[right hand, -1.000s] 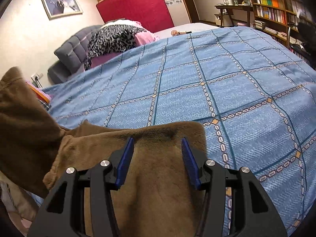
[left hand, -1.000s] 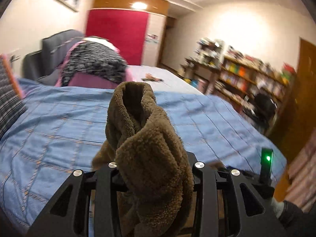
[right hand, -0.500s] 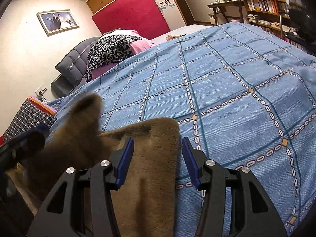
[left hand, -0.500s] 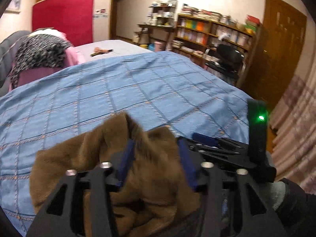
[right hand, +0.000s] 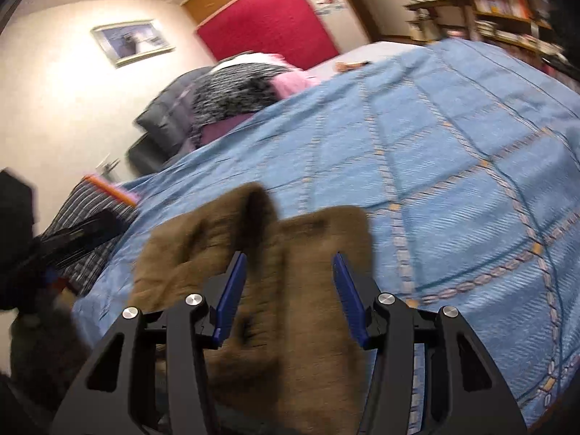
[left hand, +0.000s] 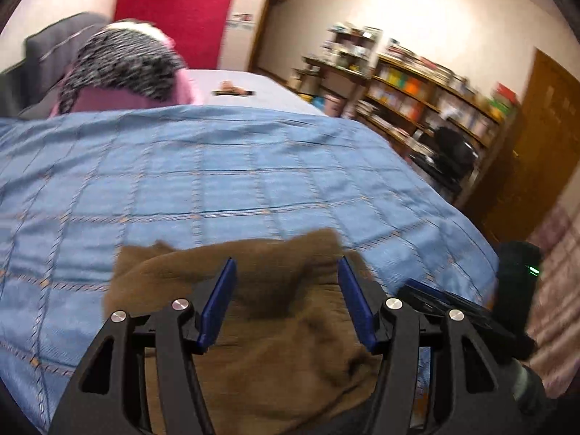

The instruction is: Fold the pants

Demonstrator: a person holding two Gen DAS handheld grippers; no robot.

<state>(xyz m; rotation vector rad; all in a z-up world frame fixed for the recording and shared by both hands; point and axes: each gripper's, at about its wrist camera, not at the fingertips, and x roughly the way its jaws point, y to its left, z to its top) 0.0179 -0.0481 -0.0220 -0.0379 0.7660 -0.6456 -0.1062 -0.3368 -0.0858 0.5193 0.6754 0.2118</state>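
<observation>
Brown fleece pants (left hand: 275,344) lie bunched at the near edge of a blue checked bedspread (left hand: 217,181). My left gripper (left hand: 286,261) hovers over them; its jaws are opening, and the cloth lies below the blue pads without being pressed. In the right wrist view the pants (right hand: 319,290) show a raised fold at the left and a flatter part at the right. My right gripper (right hand: 289,255) stands open above that cloth, its pads apart and gripping nothing. The left gripper's dark fingers (right hand: 83,228) show at the left edge of that view.
A heap of spotted and pink clothes (left hand: 127,61) sits at the head of the bed, by a dark padded headboard (right hand: 163,123). A plaid cloth (right hand: 87,210) lies left of the pants. Bookshelves (left hand: 435,87) and a wooden door (left hand: 543,145) stand to the right.
The left gripper held the bunched pants up, then lowered them onto the bedspread and opened off them. The right gripper shifted a little, its jaws at the same width.
</observation>
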